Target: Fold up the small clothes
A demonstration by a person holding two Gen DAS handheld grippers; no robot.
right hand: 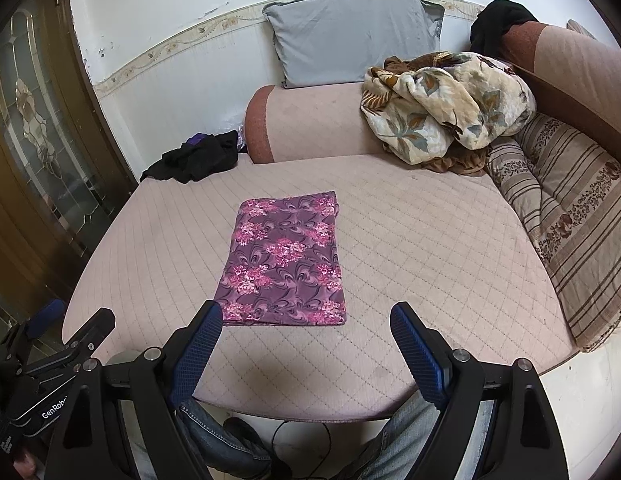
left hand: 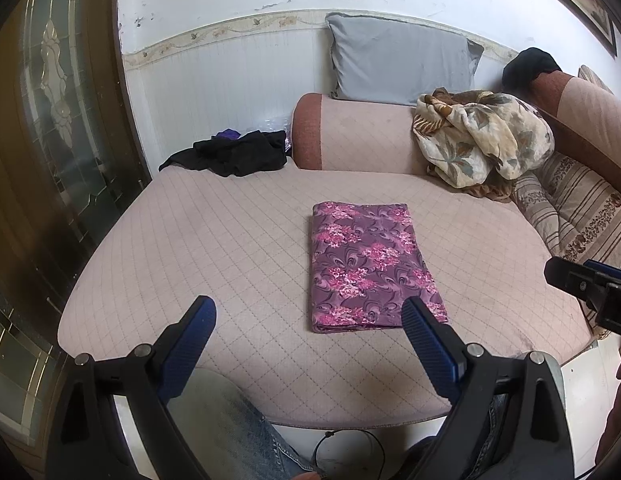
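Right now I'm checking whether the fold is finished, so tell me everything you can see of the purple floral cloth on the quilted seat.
The purple cloth with pink flower print lies flat on the pale pink quilted seat cushion, folded into a neat, elongated rectangle. It looks like thin, smooth fabric in stacked layers, with layered edges showing along the near end. Its long side runs away from the cameras. Only the cushion touches it; both hand-held grippers are off it.

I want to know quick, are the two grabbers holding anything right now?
Left gripper: open, holding nothing.
Right gripper: open, holding nothing; the purple cloth lies free.
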